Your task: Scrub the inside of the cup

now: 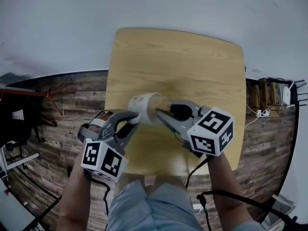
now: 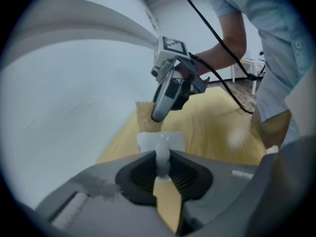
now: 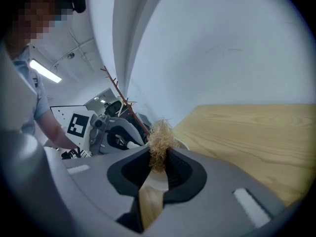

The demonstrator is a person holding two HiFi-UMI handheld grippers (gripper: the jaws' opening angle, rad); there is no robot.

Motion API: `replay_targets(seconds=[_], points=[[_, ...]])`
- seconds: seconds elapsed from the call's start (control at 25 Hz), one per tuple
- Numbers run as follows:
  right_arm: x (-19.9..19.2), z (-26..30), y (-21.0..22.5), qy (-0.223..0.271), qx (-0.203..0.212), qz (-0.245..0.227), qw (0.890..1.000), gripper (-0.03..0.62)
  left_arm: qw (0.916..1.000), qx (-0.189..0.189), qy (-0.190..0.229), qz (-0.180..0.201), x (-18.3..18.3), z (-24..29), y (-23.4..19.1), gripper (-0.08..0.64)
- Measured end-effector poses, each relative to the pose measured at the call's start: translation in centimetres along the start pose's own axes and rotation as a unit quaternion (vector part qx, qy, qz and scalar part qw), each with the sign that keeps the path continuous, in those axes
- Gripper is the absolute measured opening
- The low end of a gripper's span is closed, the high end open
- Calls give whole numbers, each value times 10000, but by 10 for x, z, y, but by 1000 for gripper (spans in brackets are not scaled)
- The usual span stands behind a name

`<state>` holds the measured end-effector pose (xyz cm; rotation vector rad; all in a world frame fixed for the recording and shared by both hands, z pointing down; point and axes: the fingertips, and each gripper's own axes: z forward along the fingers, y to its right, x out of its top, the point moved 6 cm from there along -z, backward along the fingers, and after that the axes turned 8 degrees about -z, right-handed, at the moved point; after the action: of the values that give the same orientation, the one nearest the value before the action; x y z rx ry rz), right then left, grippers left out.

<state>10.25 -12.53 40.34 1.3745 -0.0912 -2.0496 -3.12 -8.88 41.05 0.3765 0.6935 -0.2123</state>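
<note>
A white cup (image 1: 144,107) hangs over the wooden table (image 1: 202,66), lying on its side with its mouth toward the right. My left gripper (image 1: 134,119) is shut on the cup's handle (image 2: 162,154), which stands pinched between the jaws in the left gripper view. My right gripper (image 1: 166,112) is shut on a tan fibrous scrubber (image 3: 160,142). The scrubber (image 2: 145,116) sits at the cup's mouth, just beyond the white rim (image 2: 160,141). How deep it reaches inside is hidden.
The table stands against a white wall, with wood-plank floor on both sides. Cables (image 1: 226,194) trail from the grippers past the person's lap. A power strip and wires (image 1: 262,113) lie at the right; dark furniture (image 1: 19,114) stands at the left.
</note>
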Motion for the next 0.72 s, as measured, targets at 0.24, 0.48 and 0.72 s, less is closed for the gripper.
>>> replay_targets(seconds=[0.24, 0.48, 0.72], points=[[21, -23, -2, 481, -452, 13, 9978, 71, 9992, -25, 179, -364, -20, -3, -3, 72], [40, -45, -15, 753, -942, -246, 9924, 72, 9937, 126, 501, -995, -38, -3, -6, 72], [44, -57, -38, 874, -1250, -285, 9879, 72, 9825, 137, 815, -1670, -61, -5, -4, 72]])
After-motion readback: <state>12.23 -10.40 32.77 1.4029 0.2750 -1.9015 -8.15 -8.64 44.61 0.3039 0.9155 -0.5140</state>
